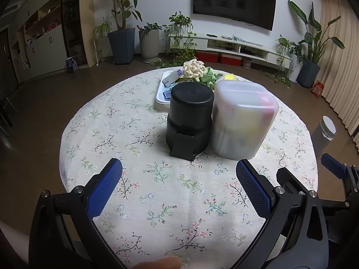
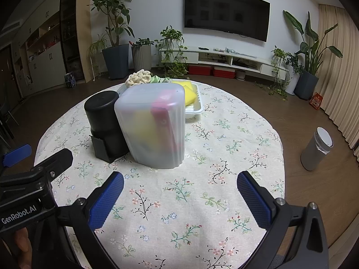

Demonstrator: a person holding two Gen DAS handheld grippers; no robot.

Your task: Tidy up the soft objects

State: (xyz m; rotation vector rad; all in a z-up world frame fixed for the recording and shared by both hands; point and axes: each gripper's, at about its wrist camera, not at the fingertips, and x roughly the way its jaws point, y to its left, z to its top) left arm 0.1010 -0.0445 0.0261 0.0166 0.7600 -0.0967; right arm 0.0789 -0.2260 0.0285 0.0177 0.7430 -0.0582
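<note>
- Left gripper [image 1: 179, 180] spread wide, holding nothing, over the floral tablecloth [image 1: 157, 201]
- Right gripper [image 2: 180, 190] likewise wide and empty
- Ahead of both: black canister [image 1: 190, 114] touching frosted container [image 1: 243, 118]
- Beyond them, white tray [image 1: 160, 94] of soft objects [image 1: 193, 69]

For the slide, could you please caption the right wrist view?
Open right gripper faces a translucent lidded box beside a black canister on the floral tablecloth.
</note>
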